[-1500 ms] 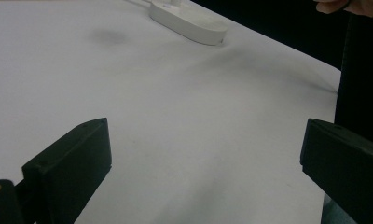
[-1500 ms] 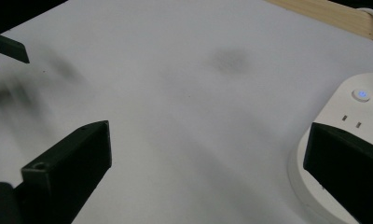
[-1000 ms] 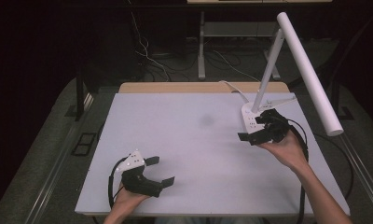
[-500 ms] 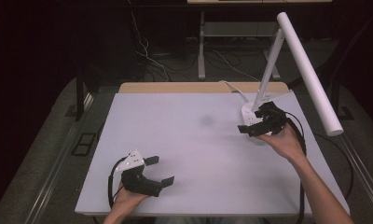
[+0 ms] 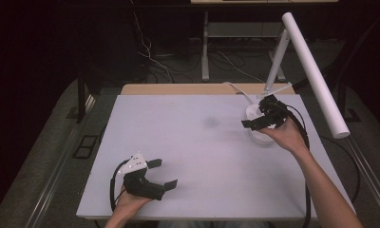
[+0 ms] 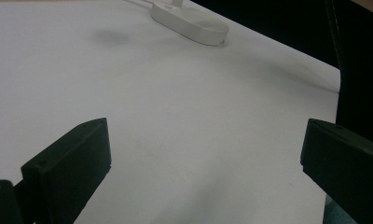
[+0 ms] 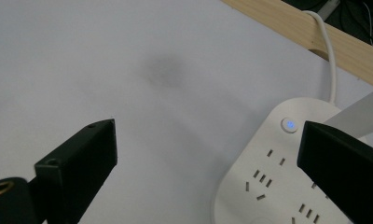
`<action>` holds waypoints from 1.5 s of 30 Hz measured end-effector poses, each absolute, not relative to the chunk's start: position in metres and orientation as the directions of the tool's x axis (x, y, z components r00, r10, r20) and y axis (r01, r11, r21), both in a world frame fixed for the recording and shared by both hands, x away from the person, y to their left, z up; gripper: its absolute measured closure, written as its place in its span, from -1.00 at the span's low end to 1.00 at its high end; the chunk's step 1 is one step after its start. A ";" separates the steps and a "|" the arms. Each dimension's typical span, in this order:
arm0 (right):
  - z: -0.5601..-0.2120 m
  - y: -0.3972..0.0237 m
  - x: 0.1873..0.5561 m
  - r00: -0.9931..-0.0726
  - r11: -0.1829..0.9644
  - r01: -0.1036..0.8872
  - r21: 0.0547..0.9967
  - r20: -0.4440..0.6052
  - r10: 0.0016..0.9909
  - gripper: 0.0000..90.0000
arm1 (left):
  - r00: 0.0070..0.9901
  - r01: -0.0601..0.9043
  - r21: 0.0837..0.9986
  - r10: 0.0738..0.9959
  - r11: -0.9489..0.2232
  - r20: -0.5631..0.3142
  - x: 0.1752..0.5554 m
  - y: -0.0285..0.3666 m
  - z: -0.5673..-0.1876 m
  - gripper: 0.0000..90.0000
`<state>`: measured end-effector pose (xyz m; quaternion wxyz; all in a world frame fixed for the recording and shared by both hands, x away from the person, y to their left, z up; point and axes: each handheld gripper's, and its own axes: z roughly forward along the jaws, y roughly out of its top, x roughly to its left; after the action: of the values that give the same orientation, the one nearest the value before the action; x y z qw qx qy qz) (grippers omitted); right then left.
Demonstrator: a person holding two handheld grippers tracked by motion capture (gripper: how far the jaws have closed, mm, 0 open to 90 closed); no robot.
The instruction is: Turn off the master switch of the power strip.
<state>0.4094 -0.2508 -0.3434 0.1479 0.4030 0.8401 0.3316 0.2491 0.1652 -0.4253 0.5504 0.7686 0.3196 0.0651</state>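
Note:
A white desk lamp stands at the table's far right. Its flat oval base (image 5: 260, 136) carries plug sockets (image 7: 264, 179) and a round button lit blue (image 7: 290, 124). A long white tube head (image 5: 316, 71) slants above it. My right gripper (image 5: 252, 116) hovers open right over the base, its right jaw above the base next to the button; nothing is between the jaws (image 7: 208, 135). My left gripper (image 5: 163, 173) rests open near the front left edge, holding nothing (image 6: 205, 140), and it looks across at the lamp base (image 6: 189, 23).
The white table top (image 5: 193, 147) has a faint dark smudge (image 5: 210, 122) near the middle. A wooden strip (image 5: 178, 89) runs along the back edge, and the lamp's white cable (image 7: 331, 60) crosses it. Dark floor, cables and a table leg (image 5: 205, 52) lie beyond.
My right gripper has moved a little farther from the person and to the left, onto the lamp base. The left gripper has stayed where it was.

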 end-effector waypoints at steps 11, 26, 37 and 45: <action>-0.346 -0.243 0.427 -0.624 0.489 0.593 0.639 -0.019 0.781 -0.89 | 0.788 0.421 0.887 0.562 -0.192 -0.252 0.249 0.165 -0.425 -0.98; -0.348 -0.233 0.443 -0.622 0.524 0.608 0.597 -0.052 0.781 -0.89 | 0.789 0.419 0.887 0.562 -0.194 -0.249 0.249 0.166 -0.425 -0.98; -0.351 -0.224 0.458 -0.648 0.613 0.590 0.525 -0.144 0.748 -0.40 | 0.793 0.415 0.887 0.559 -0.202 -0.244 0.249 0.166 -0.425 -0.98; -0.359 -0.220 0.466 -0.636 0.631 0.596 0.497 -0.189 0.748 -0.06 | 0.796 0.412 0.887 0.556 -0.208 -0.240 0.249 0.165 -0.425 -0.98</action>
<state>0.4659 -0.2198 -0.3589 0.1925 0.3807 0.8824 0.1983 0.2486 0.1652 -0.4252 0.5462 0.7744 0.3126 0.0658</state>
